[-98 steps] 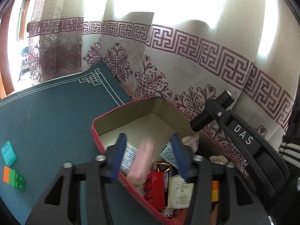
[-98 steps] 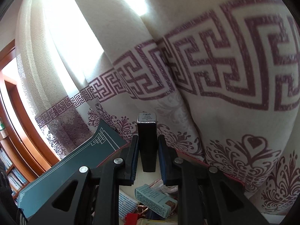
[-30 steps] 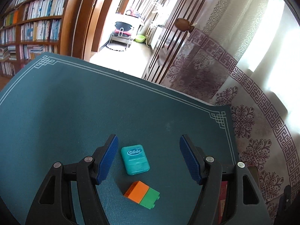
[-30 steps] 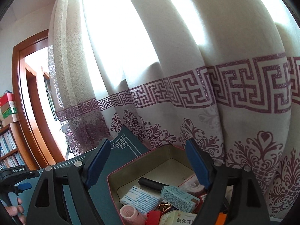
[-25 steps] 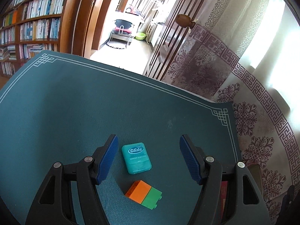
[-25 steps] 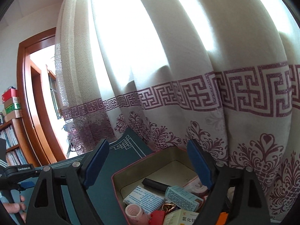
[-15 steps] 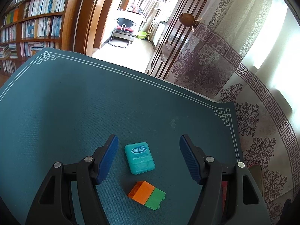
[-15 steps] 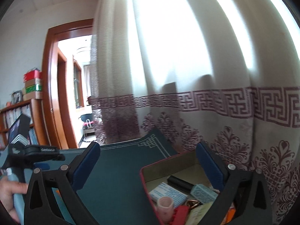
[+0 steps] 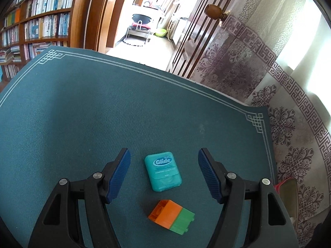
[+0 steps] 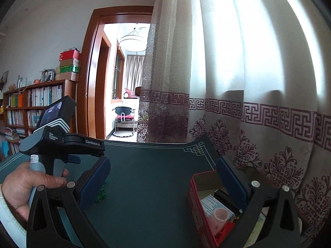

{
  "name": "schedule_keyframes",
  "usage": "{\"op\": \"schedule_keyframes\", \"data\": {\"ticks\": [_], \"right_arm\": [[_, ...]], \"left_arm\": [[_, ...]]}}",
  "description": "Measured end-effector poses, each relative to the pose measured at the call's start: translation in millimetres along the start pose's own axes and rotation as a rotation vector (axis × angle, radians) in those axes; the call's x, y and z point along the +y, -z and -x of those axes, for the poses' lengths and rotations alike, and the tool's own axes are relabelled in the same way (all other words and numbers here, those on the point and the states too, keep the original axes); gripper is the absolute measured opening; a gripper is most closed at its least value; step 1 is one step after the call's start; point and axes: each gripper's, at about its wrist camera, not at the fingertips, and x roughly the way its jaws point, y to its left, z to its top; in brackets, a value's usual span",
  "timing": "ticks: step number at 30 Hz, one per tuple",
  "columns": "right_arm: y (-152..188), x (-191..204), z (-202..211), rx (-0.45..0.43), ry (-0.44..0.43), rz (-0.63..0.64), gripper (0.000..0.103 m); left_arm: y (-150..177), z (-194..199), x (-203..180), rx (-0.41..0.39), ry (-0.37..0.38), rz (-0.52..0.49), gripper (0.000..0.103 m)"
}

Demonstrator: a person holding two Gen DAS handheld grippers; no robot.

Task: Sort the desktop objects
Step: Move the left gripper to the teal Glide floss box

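**Left gripper straddles the floss box, long side running away from it**

The left gripper [image 9: 163, 172] hangs over the dark green surface [image 9: 82, 111] with its jaws parted and nothing between the pads; the teal floss box [image 9: 163, 171] lies flat in the gap, clear of both blue pads [image 9: 120, 173]. Its long axis runs roughly along the gripper's pointing line, tilted slightly, so the jaws would close across its narrow width. Just nearer the gripper lies the orange-and-green brick [image 9: 171, 217], close to the box but not touching it.

The right gripper [image 10: 163, 183] is spread wide and empty, its jaws having just been opening. Seen from its wrist, it sits between the person's left hand [image 10: 26, 188] and the red tin [image 10: 194, 198], which stands by the surface's curtain-side edge and already holds small items.

The left gripper is clearly the nearer to the floss box; I judge the next move to be a short descent and a squeeze.
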Motion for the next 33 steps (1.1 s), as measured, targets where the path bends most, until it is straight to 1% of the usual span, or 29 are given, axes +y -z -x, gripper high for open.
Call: {"op": "schedule_keyframes", "data": {"ticks": [5, 9, 16, 24, 33], "right_arm": [[5.0, 11.6, -5.7, 0.04, -0.089, 0.034, 0.102], [6.7, 12.7, -10.2, 0.069, -0.13, 0.026, 0.102], [8.4, 5.8, -18.7, 0.109, -0.149, -0.023, 0.102], [9.1, 12.8, -18.7, 0.122, -0.156, -0.008, 0.102], [11.6, 12.1, -23.0, 0.146, -0.158, -0.016, 0.102]], "left_arm": [[1.0, -6.1, 4.8, 0.017, -0.004, 0.005, 0.071], [1.5, -10.0, 5.6, 0.03, -0.008, 0.001, 0.071], [1.8, -16.8, 5.2, 0.045, -0.022, -0.022, 0.071], [5.0, -37.0, 6.3, 0.091, -0.047, -0.031, 0.071], [10.1, -43.2, -11.5, 0.078, -0.092, -0.143, 0.071]]}}
